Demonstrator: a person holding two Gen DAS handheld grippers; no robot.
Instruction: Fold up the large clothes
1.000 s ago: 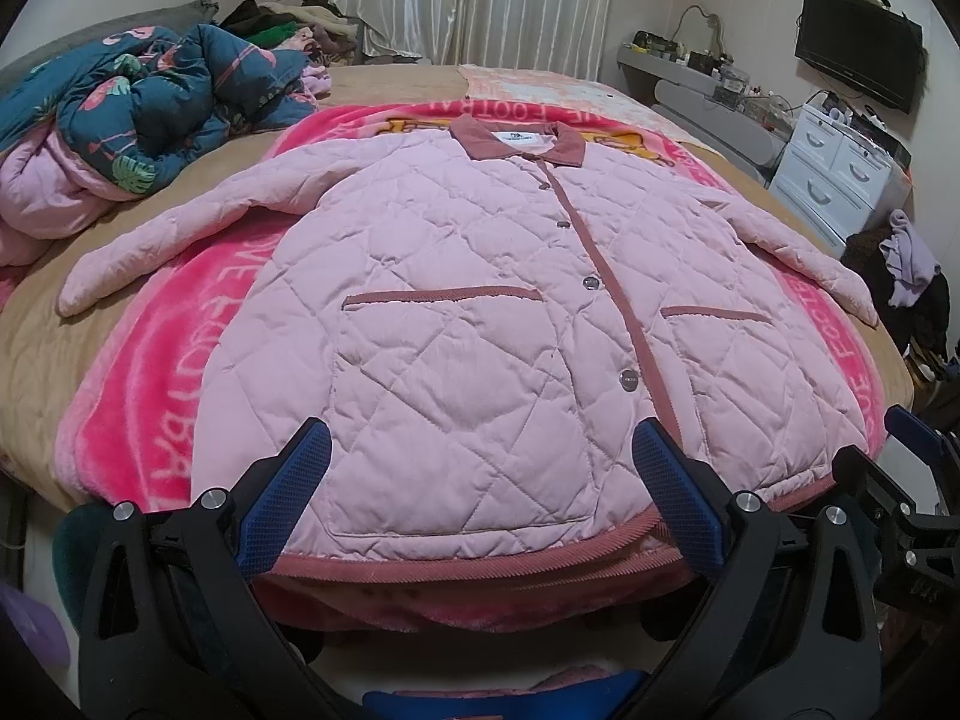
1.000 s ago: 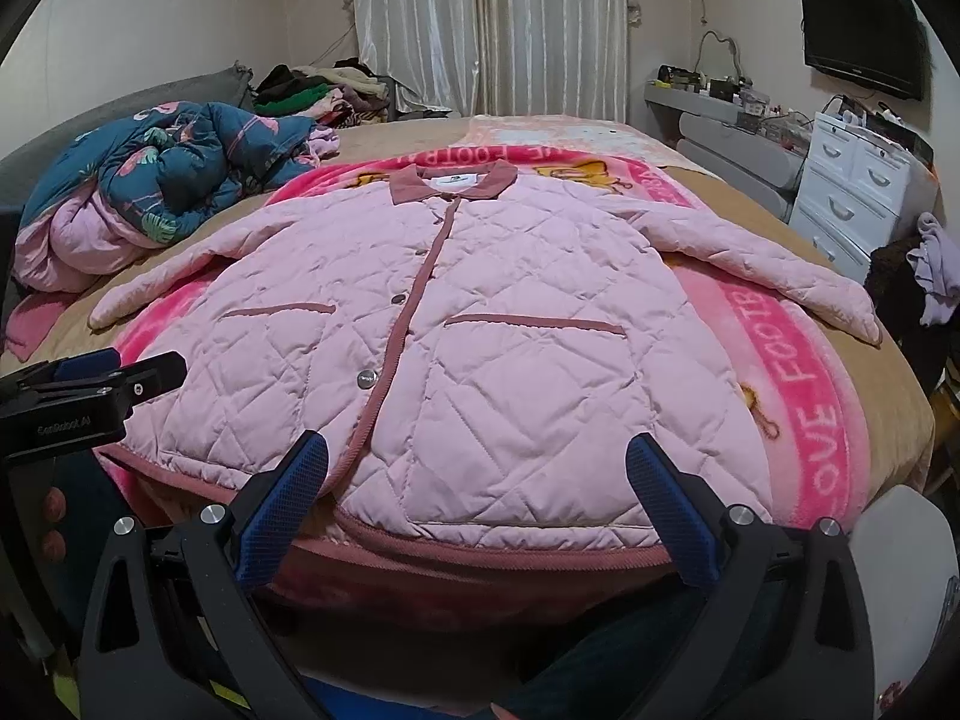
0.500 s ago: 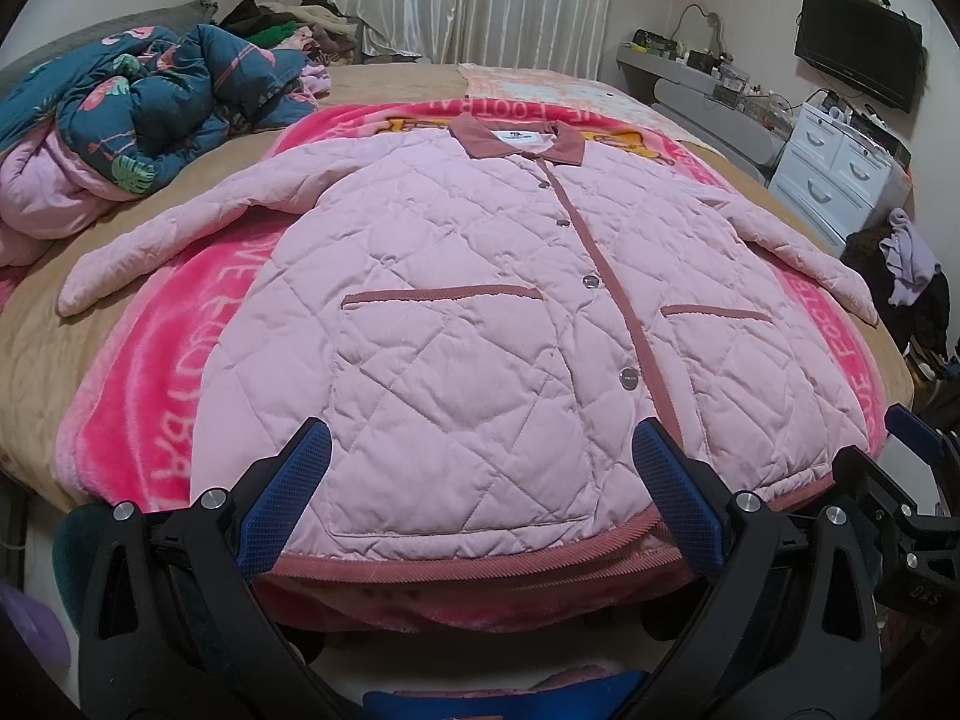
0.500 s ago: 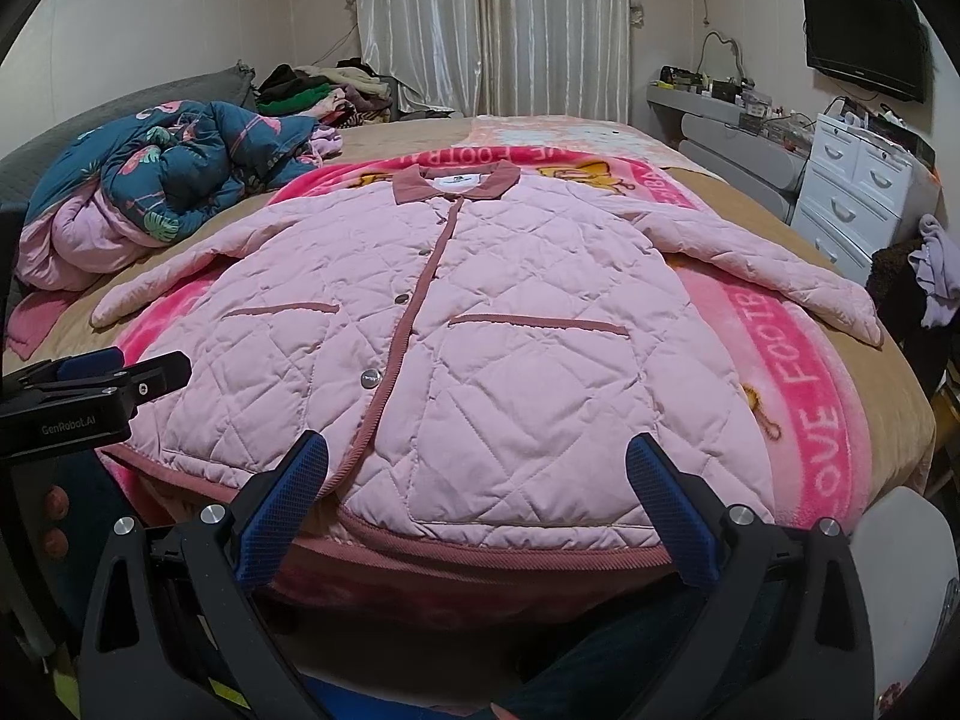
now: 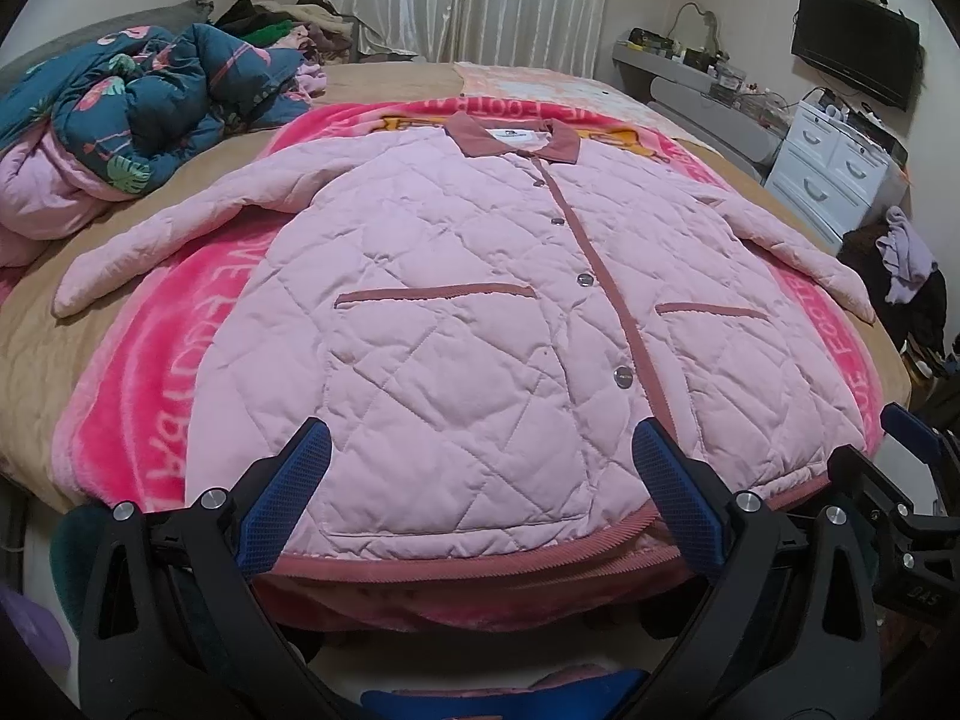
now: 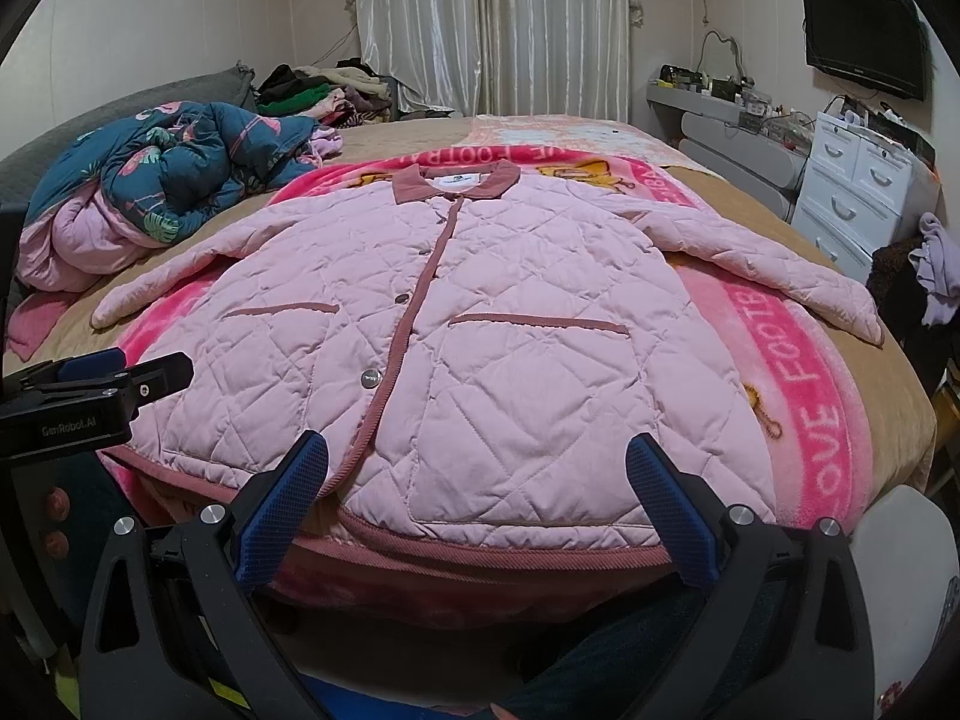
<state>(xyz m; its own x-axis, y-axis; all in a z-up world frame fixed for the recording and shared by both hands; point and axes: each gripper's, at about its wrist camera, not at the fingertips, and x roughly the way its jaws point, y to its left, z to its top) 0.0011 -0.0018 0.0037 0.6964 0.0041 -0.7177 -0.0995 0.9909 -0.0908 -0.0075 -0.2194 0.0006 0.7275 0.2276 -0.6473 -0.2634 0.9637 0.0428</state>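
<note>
bed (image 5: 36, 348): tan cover, hot pink blanket (image 5: 150, 360) spread over the middle
jacket (image 5: 480, 324): quilted pink one, flat on the blanket, buttoned, sleeves out, hem at the near edge
left gripper (image 5: 480, 468): wide open over the hem, empty
right gripper (image 6: 477, 468): same, spread wide, empty

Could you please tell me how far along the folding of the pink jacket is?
Done: the pink quilted jacket lies flat on the pink fleece blanket, buttoned, sleeves spread. In hand: nothing; the left gripper and right gripper hover open near its hem. Left: every fold.
</note>
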